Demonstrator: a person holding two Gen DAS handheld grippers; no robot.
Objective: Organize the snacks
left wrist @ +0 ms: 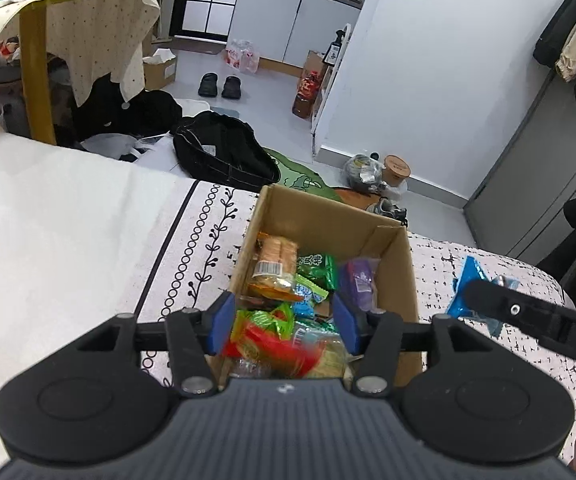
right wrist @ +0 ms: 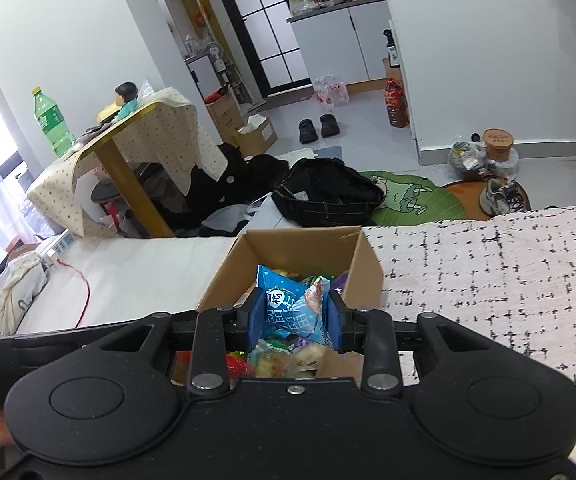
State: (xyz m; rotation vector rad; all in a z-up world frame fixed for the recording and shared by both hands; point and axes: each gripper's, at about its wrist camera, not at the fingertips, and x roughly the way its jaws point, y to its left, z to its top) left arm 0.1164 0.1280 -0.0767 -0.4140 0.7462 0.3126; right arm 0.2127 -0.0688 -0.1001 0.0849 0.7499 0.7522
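1. Snacks fill a cardboard box (left wrist: 402, 276) on a patterned bedspread (right wrist: 488, 280) as we work both hand-held grippers over it, one in each hand.
2. Nearest us, the left gripper (left wrist: 284, 324) hangs over the box's near end with its blue pads apart; a red-and-green packet (left wrist: 264, 332) shows blurred between them, and we see no pad pressing on it.
3. Beside it, the right gripper (right wrist: 295, 316) is clamped on a blue snack pouch (right wrist: 288, 304), which it holds above the open box; in the left wrist view the same pouch sticks out past the box's right wall.
4. We judge the pouch light, soft and crinkly, with a slick film that could slide between the pads; the flat middle or the crimped end seam looks the safest place to hold, and a gentle squeeze should spare whatever is inside.
5. Deeper in the box lie a clear pack of biscuits (left wrist: 276, 260), a green packet (left wrist: 318, 266) and a purple packet (left wrist: 358, 280), packed closely together; the biscuits look brittle and best taken by the sides of the wrapper.
6. Beyond the bed, a black bag (right wrist: 328, 192) and a pair of black slippers (right wrist: 316, 126) sit on the floor.
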